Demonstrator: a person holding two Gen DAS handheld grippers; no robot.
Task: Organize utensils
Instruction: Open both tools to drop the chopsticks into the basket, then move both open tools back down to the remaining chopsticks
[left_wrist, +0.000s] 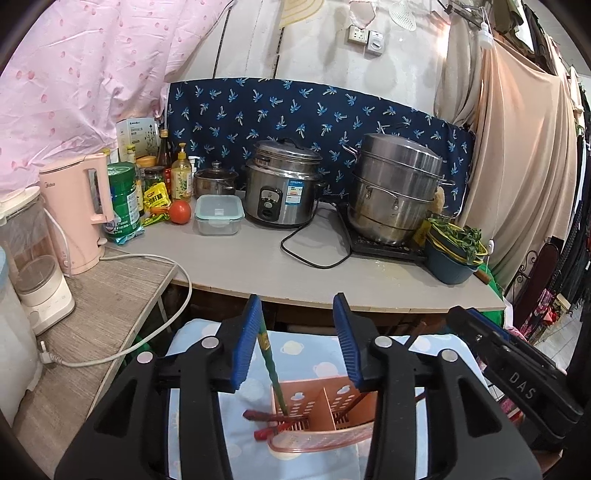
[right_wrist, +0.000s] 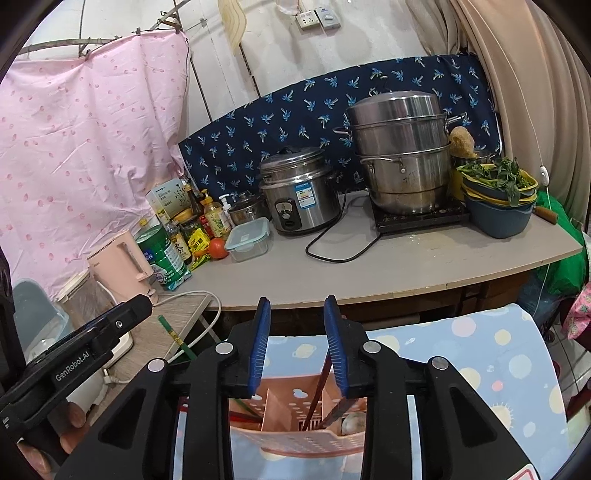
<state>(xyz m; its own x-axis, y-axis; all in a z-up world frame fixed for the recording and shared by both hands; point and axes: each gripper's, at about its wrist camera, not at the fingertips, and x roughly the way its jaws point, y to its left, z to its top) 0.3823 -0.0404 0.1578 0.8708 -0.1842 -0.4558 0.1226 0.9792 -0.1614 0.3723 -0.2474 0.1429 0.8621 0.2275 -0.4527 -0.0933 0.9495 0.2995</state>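
I hold both grippers over a pink perforated utensil holder (left_wrist: 325, 417) that stands on a pale blue patterned cloth (left_wrist: 310, 354).

Left gripper (left_wrist: 299, 343): jaws spread. A green chopstick (left_wrist: 271, 363) stands between them, its lower end in the holder's left compartment. Its upper end lies against the left blue pad (left_wrist: 245, 343); the right pad is clear of it, so nothing is pinched.

Right gripper (right_wrist: 297, 347): jaws parted. A dark red chopstick (right_wrist: 320, 391) rises from the holder's middle compartment, just beside the right pad (right_wrist: 336, 347). I cannot tell whether pad and chopstick touch.

Red chopsticks (left_wrist: 266, 416) lie across the holder's left compartment, their ends sticking out over its left rim. In the right wrist view, a rounded metal utensil (right_wrist: 352, 422) sits in the right compartment.

The tabletop (left_wrist: 295, 266) beyond carries a rice cooker (left_wrist: 282, 184) and a steamer pot (left_wrist: 395, 188).
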